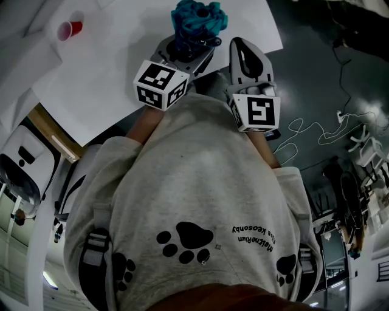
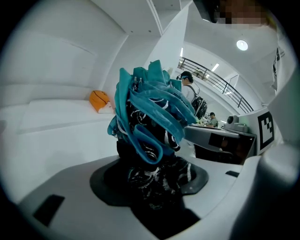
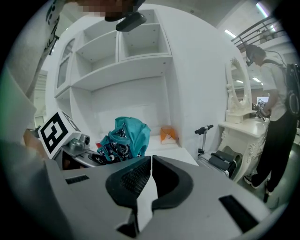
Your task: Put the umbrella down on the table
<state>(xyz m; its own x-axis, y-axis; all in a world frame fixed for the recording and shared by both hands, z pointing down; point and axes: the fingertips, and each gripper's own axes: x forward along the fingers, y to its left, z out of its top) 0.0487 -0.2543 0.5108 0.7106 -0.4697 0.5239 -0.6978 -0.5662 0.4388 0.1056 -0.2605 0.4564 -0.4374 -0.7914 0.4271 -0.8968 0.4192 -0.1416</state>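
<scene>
A folded umbrella (image 1: 197, 18) of teal cloth with a black-and-white pattern is held above the white table (image 1: 121, 54). My left gripper (image 1: 188, 45) is shut on its lower end, and in the left gripper view the umbrella (image 2: 150, 117) rises bunched up out of the left gripper (image 2: 150, 180). The right gripper (image 1: 239, 45) is just to the right of it, apart from the umbrella. In the right gripper view the right gripper (image 3: 151, 161) is shut with nothing between its pads. There the umbrella (image 3: 124, 138) shows to the left of it.
A red cup (image 1: 70, 29) stands on the table at the far left. A small orange object (image 2: 100, 100) lies farther back on the table. White shelves (image 3: 122, 61) rise behind. A scooter (image 3: 205, 130), a suitcase and a standing person (image 3: 276, 108) are to the right.
</scene>
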